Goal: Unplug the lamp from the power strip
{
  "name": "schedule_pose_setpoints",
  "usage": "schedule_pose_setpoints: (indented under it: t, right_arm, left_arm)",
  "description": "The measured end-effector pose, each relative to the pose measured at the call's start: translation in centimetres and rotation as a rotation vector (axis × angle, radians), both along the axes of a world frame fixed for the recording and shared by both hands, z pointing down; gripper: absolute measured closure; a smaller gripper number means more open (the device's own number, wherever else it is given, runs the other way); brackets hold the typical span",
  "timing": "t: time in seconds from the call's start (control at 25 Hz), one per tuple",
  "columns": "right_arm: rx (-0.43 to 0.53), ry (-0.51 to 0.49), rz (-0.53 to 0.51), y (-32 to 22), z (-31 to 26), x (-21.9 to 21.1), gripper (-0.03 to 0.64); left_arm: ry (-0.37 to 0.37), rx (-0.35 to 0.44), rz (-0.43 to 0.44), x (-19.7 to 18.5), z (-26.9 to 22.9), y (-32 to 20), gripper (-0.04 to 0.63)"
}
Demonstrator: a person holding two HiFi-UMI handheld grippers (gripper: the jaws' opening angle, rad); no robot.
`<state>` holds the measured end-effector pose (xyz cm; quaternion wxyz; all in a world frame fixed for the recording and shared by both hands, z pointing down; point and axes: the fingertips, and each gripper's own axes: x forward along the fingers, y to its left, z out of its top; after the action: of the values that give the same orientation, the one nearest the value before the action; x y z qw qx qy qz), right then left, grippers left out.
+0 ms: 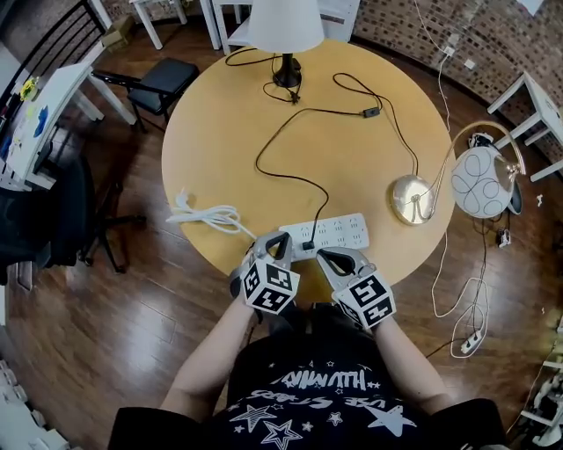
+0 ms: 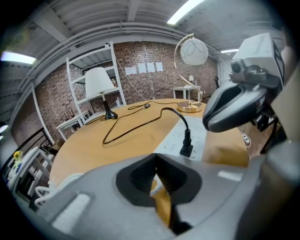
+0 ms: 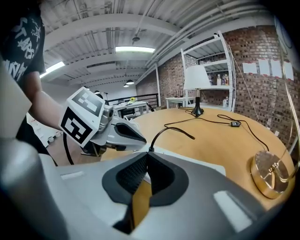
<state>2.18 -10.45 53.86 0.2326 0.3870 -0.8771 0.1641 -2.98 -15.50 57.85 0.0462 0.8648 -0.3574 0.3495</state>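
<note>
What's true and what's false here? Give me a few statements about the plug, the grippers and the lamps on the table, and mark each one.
1. The black plug sits in the power strip. True.
2. The right gripper holds the plug. False: its jaws are shut on nothing, near the strip.
3. The white-shaded lamp stands at the far side of the table. True.
4. The gold lamp base sits left of the power strip. False: it is to the right; a white cable lies on the left.
5. The left gripper is wide open. False: its jaws are together, empty.
</note>
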Motion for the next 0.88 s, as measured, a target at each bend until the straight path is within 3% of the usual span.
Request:
schedule_pose_setpoints:
  t: [0.28,0.56,0.64,0.88]
  right_arm:
    - [-0.031,0.009,-0.044,-0.8,1.0,0.2,0.609]
    - [-0.03,0.022,-0.134,-1.0,1.4,-0.6,0.606]
    - [-0.045,0.015,-0.166,-0.9,1.6,-1.0,0.533]
    - [-0.059,0.026,-0.218,-1.1,2.0,-1.7,0.461]
  left_arm:
    - [-0.026,-0.027,-0.021,0.3,0.7,-0.3,0.591]
    - [-0.006,-0.027,-0.041,0.4,0.8,-0.6,0.591]
    - [-0.005,-0.032,-0.047,0.3,0.8,-0.5,0.591]
    - [-0.003,-0.037,-0.057,0.3,0.8,-0.4,0.592]
